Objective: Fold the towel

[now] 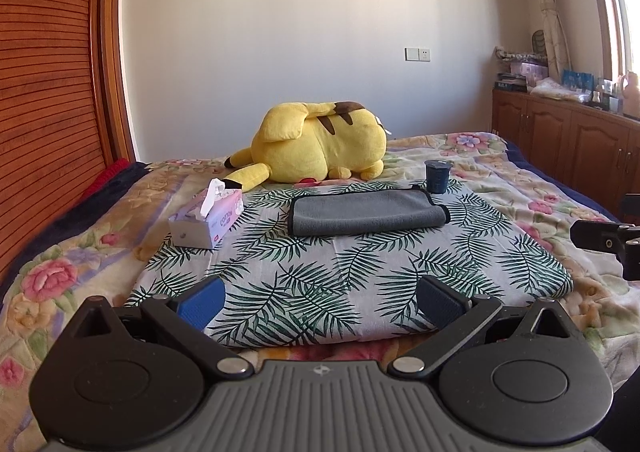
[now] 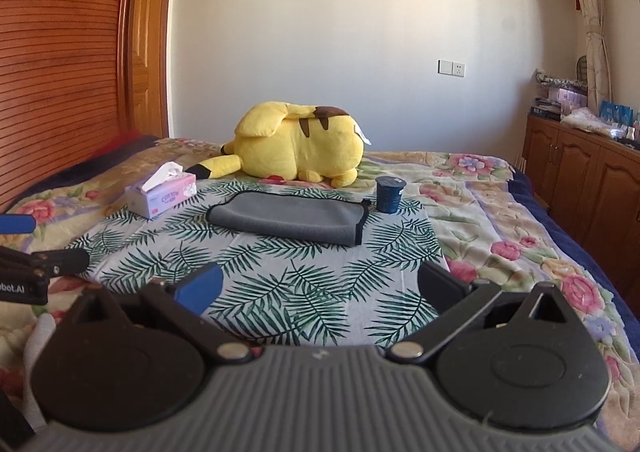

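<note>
A grey towel (image 1: 366,211) with a dark hem lies folded into a long band on the leaf-print cloth (image 1: 320,280), at its far side. It also shows in the right wrist view (image 2: 288,216). My left gripper (image 1: 320,302) is open and empty, hovering over the cloth's near edge, well short of the towel. My right gripper (image 2: 320,290) is open and empty too, at the same near edge. Part of the right gripper shows at the right edge of the left wrist view (image 1: 608,242). Part of the left gripper shows at the left edge of the right wrist view (image 2: 36,272).
A tissue box (image 1: 210,221) stands left of the towel and a dark cup (image 1: 438,175) right of it. A yellow plush toy (image 1: 320,147) lies behind. The floral bedspread (image 1: 560,187) surrounds the cloth. A wooden wardrobe (image 1: 48,91) is left, wooden cabinets (image 1: 560,147) right.
</note>
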Available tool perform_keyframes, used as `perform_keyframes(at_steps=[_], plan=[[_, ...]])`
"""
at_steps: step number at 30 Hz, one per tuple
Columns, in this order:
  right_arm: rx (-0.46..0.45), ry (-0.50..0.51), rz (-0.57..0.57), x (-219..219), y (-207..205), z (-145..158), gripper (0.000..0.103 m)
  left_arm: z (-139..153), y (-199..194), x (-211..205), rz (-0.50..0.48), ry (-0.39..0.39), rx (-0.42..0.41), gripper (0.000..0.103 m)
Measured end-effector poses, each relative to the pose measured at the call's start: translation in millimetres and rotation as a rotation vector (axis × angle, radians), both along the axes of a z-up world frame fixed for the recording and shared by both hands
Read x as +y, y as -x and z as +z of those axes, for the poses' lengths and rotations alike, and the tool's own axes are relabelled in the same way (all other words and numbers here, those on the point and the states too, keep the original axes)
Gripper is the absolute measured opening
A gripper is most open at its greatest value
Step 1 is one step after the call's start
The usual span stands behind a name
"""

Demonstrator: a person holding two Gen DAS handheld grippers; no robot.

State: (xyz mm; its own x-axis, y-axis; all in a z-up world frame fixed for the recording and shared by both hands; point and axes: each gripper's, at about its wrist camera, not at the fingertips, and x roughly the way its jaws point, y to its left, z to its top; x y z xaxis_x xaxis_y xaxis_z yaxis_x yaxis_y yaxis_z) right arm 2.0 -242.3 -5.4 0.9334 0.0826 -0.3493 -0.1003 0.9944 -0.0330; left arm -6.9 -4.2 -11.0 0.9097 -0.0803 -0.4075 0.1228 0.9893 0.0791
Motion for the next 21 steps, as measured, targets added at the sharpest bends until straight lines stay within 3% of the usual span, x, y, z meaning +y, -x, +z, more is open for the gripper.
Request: perform_keyframes(at_steps=[13,21], plan=[[-0.047,-0.013,-0.038,-6,5,0,0.103,6,9,6,0.015,0.007,-0.083,0.087],[-0.068,-0.002,-0.042,-7,7,1,0.103,7,11,5,0.014,0.011,-0.094,0.087]])
